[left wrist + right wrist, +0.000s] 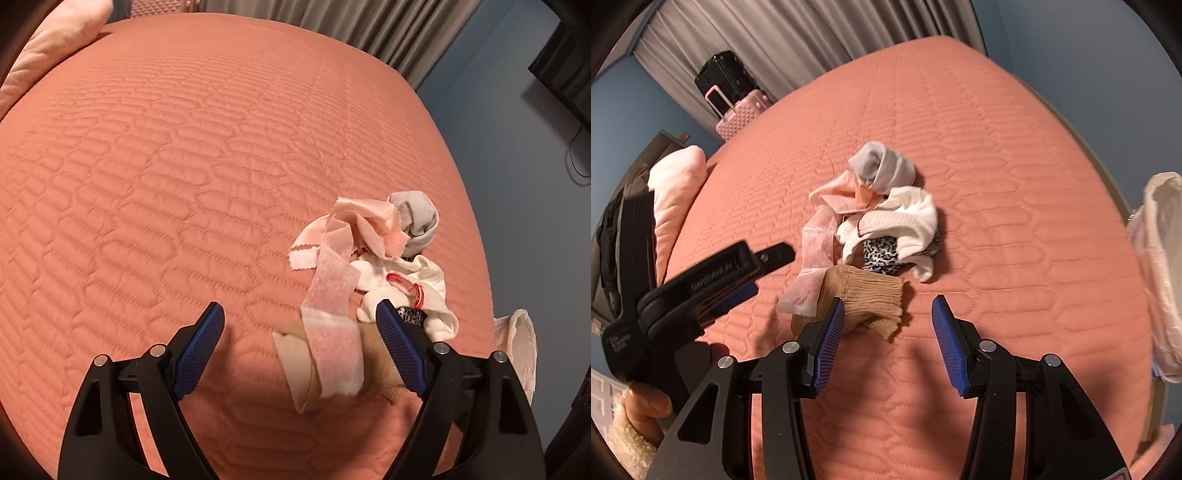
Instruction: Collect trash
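A heap of scraps lies on the salmon quilted bed [166,166]: a pink fabric strip [332,295], a grey sock [417,218], a white sock with a red mark [424,280], a leopard-print piece [881,254] and a tan ribbed sock [875,295]. My left gripper [299,317] hovers open over the near end of the pink strip and the tan sock, its pads touching neither. My right gripper [886,304] is open too, with the tan sock just ahead of its left pad [831,332]. In the right wrist view, the left gripper [768,271] reaches in from the left, held by a hand [646,406].
A white plastic bag [1160,277] hangs off the bed's right edge, also in the left wrist view [517,350]. A pink pillow [676,192] lies at the head. A pink suitcase [738,114] and a black case [724,74] stand by the grey curtains [812,37].
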A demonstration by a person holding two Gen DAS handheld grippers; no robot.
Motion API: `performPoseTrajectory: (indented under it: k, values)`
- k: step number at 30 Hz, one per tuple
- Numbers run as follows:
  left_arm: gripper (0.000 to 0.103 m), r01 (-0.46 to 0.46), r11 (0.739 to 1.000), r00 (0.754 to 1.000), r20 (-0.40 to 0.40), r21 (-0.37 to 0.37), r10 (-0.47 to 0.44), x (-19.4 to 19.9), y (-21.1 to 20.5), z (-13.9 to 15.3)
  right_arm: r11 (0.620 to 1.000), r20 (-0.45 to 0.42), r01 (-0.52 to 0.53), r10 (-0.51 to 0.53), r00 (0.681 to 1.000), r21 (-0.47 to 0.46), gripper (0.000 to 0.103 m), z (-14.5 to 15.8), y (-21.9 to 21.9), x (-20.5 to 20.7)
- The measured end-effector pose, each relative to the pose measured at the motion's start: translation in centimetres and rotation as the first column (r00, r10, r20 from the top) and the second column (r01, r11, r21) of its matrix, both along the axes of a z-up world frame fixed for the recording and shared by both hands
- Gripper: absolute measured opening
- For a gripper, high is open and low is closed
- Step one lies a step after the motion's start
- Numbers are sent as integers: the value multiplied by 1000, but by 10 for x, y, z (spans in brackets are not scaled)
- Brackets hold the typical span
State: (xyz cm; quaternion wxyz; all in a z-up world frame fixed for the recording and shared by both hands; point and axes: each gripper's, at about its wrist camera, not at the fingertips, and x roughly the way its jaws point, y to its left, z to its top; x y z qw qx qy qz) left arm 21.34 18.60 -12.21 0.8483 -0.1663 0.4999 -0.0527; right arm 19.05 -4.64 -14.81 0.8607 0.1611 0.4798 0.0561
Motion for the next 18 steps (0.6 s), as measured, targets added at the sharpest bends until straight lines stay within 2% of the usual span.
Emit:
performPoseTrajectory:
  k: [5, 9, 11, 13, 15, 17, 18]
  values:
    - [78, 44, 999, 999, -3, -19, -44, 18, -6, -9, 1000, -35, -11, 11, 999, 1, 49, -17, 7, 15]
    - [59, 84, 995, 996, -13, -47, -85, 24, -11, -14, 1000, -72, -21, 22, 997, 18, 49, -31, 10, 22]
    - [50, 109, 992, 994, -14, -57, -110, 23, -15, -16, 999, -81, -25, 27, 996, 20, 45, -35, 13, 23]
    - [38, 130, 989, 991, -17, -67, -131, 22, -17, -19, 999, -94, -37, 40, 995, 30, 32, -40, 18, 25]
    - [28, 143, 987, 989, -22, -72, -145, 20, -21, -21, 999, -105, -44, 47, 993, 30, 25, -45, 24, 26]
    - [22, 151, 986, 988, -28, -76, -153, 18, -22, -23, 998, -105, -44, 47, 993, 34, 17, -47, 28, 27]
    - [19, 153, 985, 988, -28, -77, -155, 17, -21, -23, 998, -110, -42, 47, 993, 47, 9, -48, 28, 27]
